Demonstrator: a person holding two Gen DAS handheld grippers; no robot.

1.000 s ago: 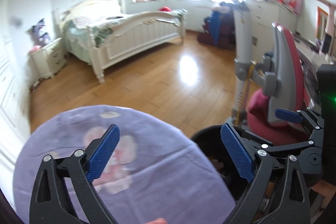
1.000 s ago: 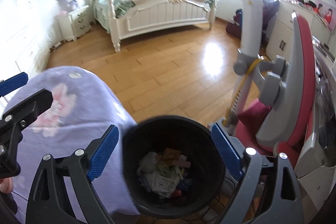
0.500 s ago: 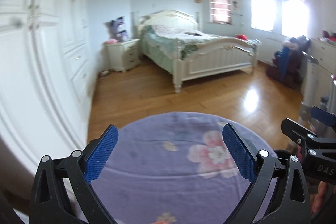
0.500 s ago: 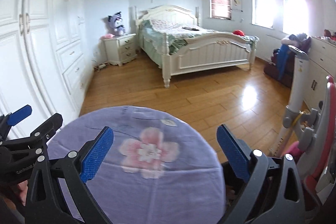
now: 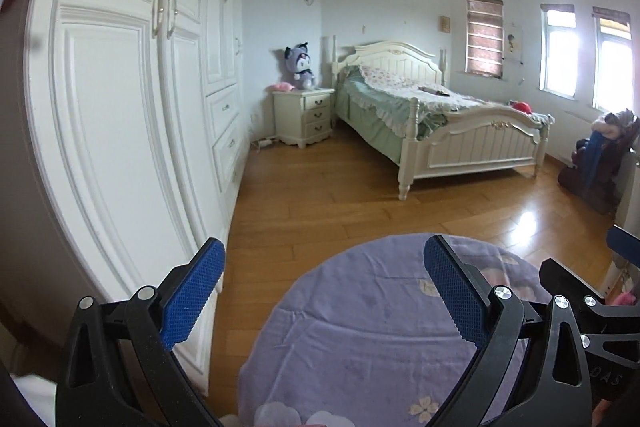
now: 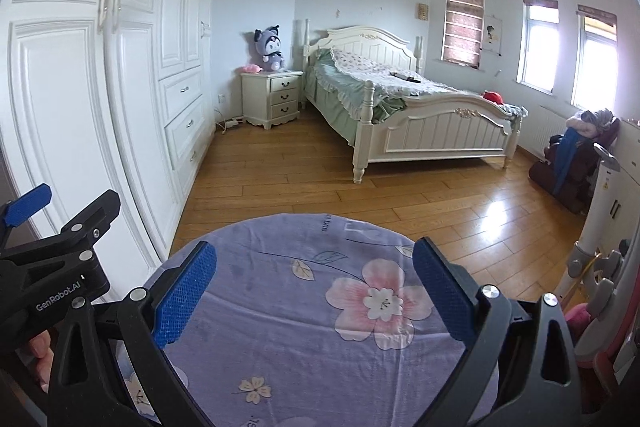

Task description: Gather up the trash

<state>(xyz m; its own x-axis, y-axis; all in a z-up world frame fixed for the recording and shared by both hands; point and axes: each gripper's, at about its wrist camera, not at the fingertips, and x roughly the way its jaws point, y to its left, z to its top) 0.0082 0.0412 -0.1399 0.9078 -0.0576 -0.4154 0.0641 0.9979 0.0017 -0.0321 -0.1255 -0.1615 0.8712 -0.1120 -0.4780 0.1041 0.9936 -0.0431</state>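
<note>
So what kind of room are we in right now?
It looks like a bedroom. There is a white bed with a nightstand beside it, a plush toy sitting on top, and a tall white wardrobe along the wall.

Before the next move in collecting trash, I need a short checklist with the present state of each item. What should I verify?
1. Left gripper open and empty: ok.
2. Right gripper open and empty: ok.
3. Trash bin in view: not ok, neither camera shows it.
4. Trash to pick visible on the wooden floor: cannot tell, none seen on the open floor.
5. Round purple flowered surface just below both grippers, clearance: cannot tell.
</note>
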